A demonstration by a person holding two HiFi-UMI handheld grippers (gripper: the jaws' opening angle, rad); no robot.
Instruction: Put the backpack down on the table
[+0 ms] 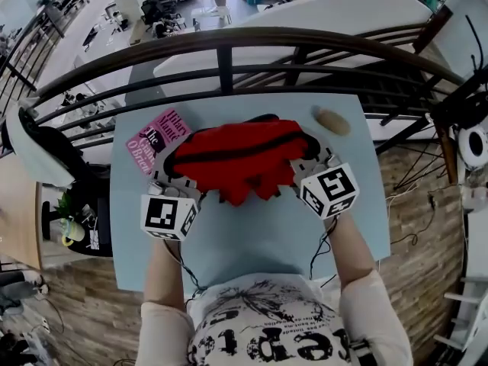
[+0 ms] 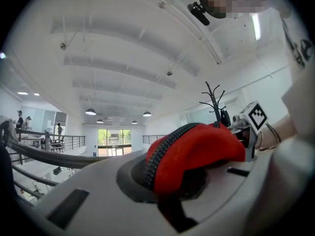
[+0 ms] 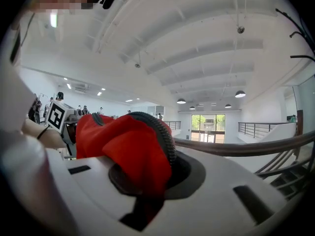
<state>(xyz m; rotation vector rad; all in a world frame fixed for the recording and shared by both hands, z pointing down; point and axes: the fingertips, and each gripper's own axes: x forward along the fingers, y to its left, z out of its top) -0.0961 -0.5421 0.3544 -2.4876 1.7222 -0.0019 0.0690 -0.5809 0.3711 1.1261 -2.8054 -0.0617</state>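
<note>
The red backpack [image 1: 240, 158] with its black zipper is stretched between my two grippers over the far half of the light blue table [image 1: 252, 242]; whether it touches the top I cannot tell. My left gripper [image 1: 172, 180] is shut on its left end. In the left gripper view a fold of the red backpack [image 2: 202, 149] is clamped in the left gripper [image 2: 173, 193]. My right gripper [image 1: 306, 169] is shut on the right end. The right gripper view shows the red backpack [image 3: 125, 149] bunched in the right gripper [image 3: 145, 200].
A pink book [image 1: 156, 139] lies at the table's far left, partly under the bag. A small brown lump [image 1: 332, 121] sits at the far right corner. A dark metal railing [image 1: 229, 52] runs just beyond the table, with a drop to a lower floor behind it.
</note>
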